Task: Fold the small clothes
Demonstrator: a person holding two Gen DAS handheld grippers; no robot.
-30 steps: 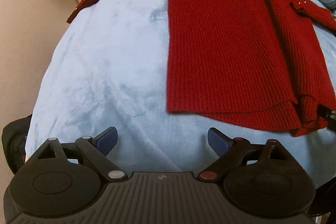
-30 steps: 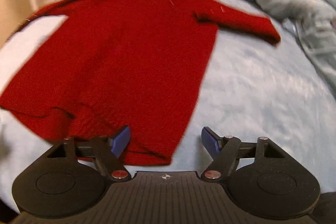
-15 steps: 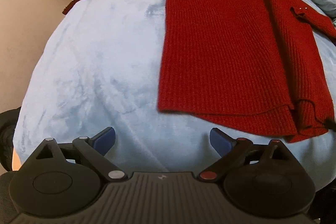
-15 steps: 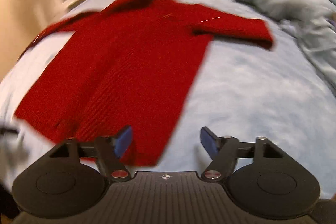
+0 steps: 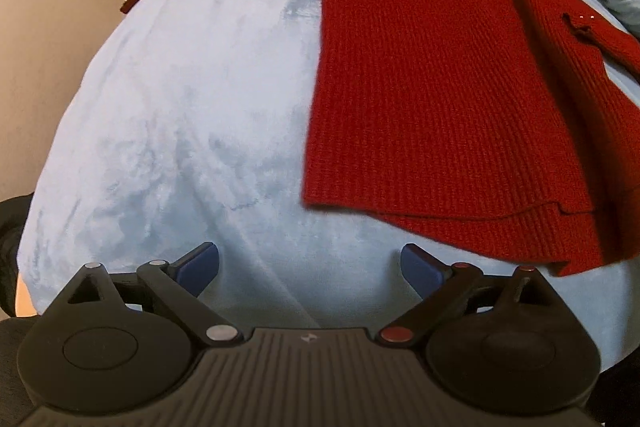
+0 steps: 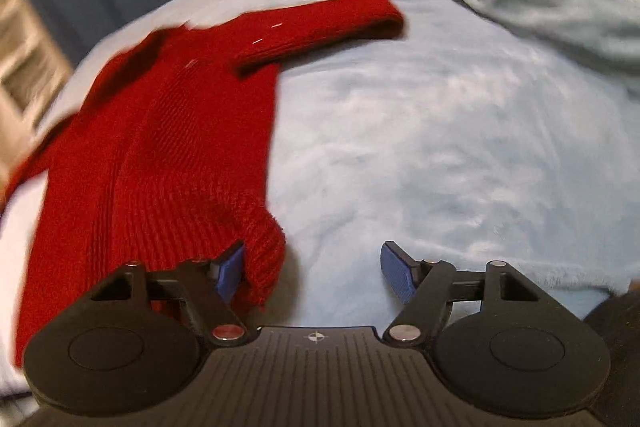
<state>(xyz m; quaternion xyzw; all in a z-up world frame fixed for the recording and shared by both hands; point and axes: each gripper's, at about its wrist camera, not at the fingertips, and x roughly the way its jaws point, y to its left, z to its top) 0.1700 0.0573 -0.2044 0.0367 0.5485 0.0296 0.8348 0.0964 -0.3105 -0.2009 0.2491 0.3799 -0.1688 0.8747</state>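
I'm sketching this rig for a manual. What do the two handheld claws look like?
Both look alike. The left claw and right claw each have a black ribbed body, two round black side housings, black link arms and blue fingertip pads. The pivots carry one silver and one red cap, and a small white mark sits at the body's centre.

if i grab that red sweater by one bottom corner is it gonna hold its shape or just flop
Probably flops: the red sweater is a soft ribbed knit lying limp on the blue blanket, its hem corner already curled beside the right gripper, whose jaws are closing. The thick knit looks fairly heavy, so the sleeves would likely drag. Unlikely to slip.
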